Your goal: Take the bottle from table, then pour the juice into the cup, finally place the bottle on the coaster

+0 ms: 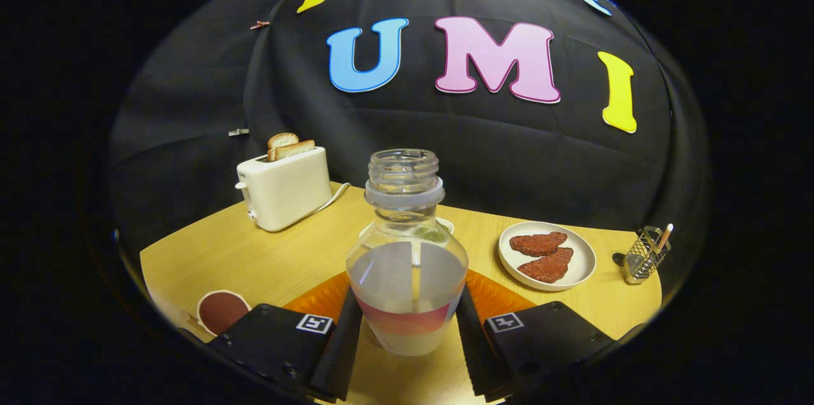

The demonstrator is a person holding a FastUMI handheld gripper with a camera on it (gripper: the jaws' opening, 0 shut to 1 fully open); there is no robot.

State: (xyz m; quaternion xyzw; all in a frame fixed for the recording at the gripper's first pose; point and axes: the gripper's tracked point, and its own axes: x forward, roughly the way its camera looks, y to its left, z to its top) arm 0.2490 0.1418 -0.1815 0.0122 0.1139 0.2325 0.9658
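Gripper view has the bottle (407, 252) upright between the two fingers, its clear neck open with no cap and a pale liquid filling the lower part behind a label. The gripper (407, 335) grips it: one finger (344, 341) lies against the bottle's left side and the other against its right side, both pressing on the lower body. The bottle's base seems to hang a little above the wooden table (286, 252), though the fisheye bend makes it hard to be sure that it is clear of the surface. Just behind the bottle, on either side of it, an orange mat (496, 294) shows, and partly hidden beyond the bottle's shoulder there is a white rim that may be the cup (443, 224). To the left of the left finger, near the table's edge, lies a round dark red coaster (219, 311) with a pale border. Further back on the left stands a white toaster (286, 187) with two slices of bread (289, 145) sticking out of the top and its cord trailing to the right. To the right, beyond the fingers, a white plate (585, 259) carries two reddish-brown patties (544, 255), and past it, near the table's far corner, a small wire holder (643, 255) stands with a stick in it.
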